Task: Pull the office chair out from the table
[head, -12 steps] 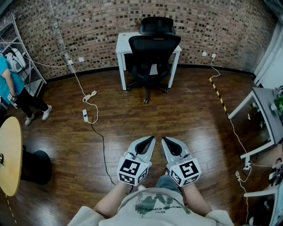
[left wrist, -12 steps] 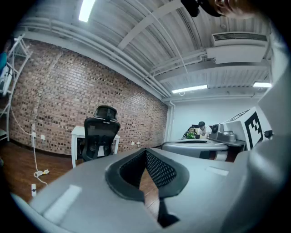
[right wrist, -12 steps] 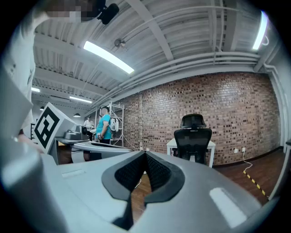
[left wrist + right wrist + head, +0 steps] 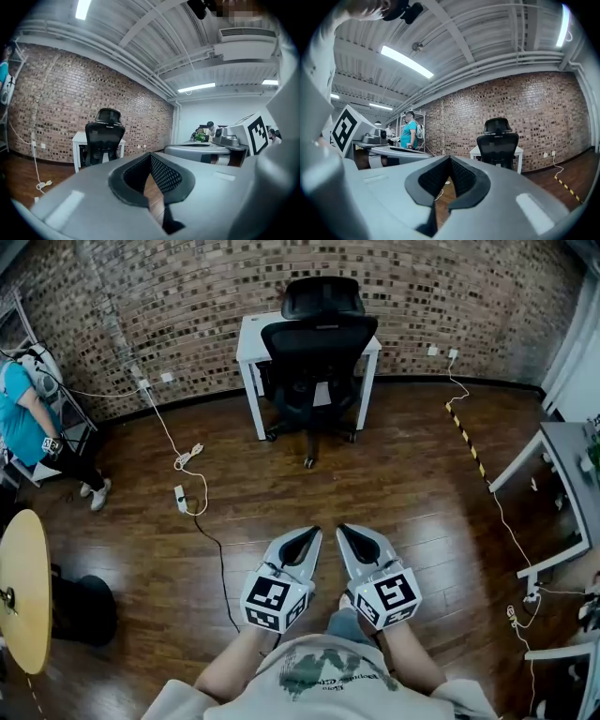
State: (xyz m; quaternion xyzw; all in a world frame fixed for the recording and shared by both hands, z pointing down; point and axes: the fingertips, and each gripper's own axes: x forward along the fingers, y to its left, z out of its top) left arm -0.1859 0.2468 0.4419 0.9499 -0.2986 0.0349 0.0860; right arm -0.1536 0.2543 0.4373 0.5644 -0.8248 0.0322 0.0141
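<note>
Nothing of the pull had been done: the black mesh-backed office chair (image 4: 319,357) stood tucked in at the small white tabletop (image 4: 249,331), straight ahead of the fingers and well apart from them across the dark wooden floor (image 4: 394,484). The left gripper (image 4: 312,533) and the right gripper (image 4: 343,530) hung side by side, each with its fingers pressed together on nothing. By my reading the whole job was left: reaching the chair, gripping it and drawing it clear.
</note>
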